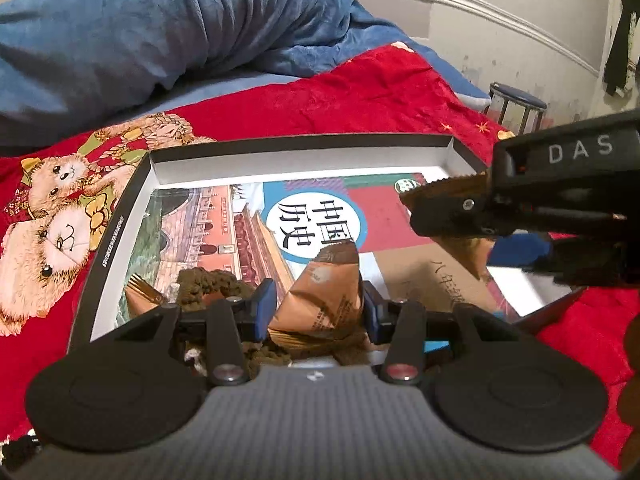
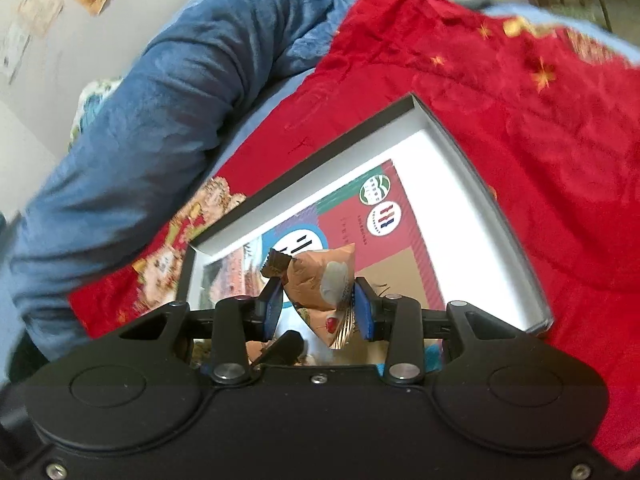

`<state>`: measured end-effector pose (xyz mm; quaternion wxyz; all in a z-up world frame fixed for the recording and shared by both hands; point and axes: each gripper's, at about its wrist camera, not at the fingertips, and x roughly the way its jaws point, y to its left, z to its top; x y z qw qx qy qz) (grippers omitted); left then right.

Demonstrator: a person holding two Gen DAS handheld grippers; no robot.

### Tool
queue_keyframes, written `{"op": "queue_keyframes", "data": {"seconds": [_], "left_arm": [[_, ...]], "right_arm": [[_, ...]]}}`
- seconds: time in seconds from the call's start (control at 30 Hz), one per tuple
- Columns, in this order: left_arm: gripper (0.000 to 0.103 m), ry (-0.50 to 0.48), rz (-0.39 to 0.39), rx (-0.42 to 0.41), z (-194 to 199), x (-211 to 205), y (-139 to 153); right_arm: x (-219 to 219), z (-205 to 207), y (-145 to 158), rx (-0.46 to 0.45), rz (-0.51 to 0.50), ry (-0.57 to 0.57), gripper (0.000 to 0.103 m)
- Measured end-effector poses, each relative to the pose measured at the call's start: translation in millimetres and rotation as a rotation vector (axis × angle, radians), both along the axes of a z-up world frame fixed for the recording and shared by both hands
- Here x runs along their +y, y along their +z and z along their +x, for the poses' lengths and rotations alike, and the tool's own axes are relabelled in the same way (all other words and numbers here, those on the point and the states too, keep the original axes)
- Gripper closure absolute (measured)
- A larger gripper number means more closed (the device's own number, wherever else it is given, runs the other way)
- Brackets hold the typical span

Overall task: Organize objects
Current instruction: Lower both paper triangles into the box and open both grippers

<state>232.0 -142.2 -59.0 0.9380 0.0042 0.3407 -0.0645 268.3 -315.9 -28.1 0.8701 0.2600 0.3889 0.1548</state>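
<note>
A crinkled, pillow-shaped snack packet [image 1: 320, 296] of matte brown foil, printed with small white text too fine to read, sits pinched between the blue pads of the left gripper [image 1: 318, 306], whose jaws are partly closed on its sides; it hangs just above the near end of a shallow box [image 1: 120, 216]. A second brown packet [image 2: 320, 280], puffy and creased with a pale round patch and a serrated end seal, is squeezed the same way in the right gripper [image 2: 318, 306], its jaws narrowed onto it, also over the box. In the left wrist view the right gripper's black body carries the letters "DAS", and the packet's zigzag edge pokes from its tip. The box is rigid card, black outside and white inside, with low straight walls and a line of small print along its left rim that I cannot read. Flat inside lies a glossy textbook [image 1: 248, 224] whose cover shows a red palace gate and a white circle with the characters 中国历史. A clump of olive-brown knitted fabric [image 1: 204, 280] rests on the book's near part. The box stands on a red satin quilt [image 1: 360, 96] with gold stars and embroidered plush dogs, beside a bunched blue fleece blanket [image 1: 140, 32].
</note>
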Motion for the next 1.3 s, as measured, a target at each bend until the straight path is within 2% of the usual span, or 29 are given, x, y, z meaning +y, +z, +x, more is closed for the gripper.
{"op": "queue_keyframes", "data": {"seconds": [0.23, 0.5, 0.77, 0.97, 1.1, 1.3], "left_arm": [[0.054, 0.011, -0.023, 0.022, 3, 4, -4], [0.054, 0.009, -0.040, 0.026, 4, 8, -4], [0.053, -0.012, -0.007, 0.013, 2, 3, -6], [0.043, -0.042, 0.005, 0.005, 1, 0, -7], [0.042, -0.052, 0.000, 0.006, 2, 1, -7], [0.037, -0.104, -0.009, 0.016, 3, 6, -4]], "right_arm": [[17, -6, 8, -0.028, -0.160, 0.045, 0.066], [19, -5, 1, -0.006, -0.144, 0.069, 0.066], [18, -2, -7, 0.025, -0.126, 0.067, 0.066], [27, -2, -6, 0.033, -0.190, 0.091, 0.066], [31, -1, -6, 0.043, -0.224, 0.106, 0.065], [28, -1, -6, 0.044, -0.191, 0.094, 0.062]]}}
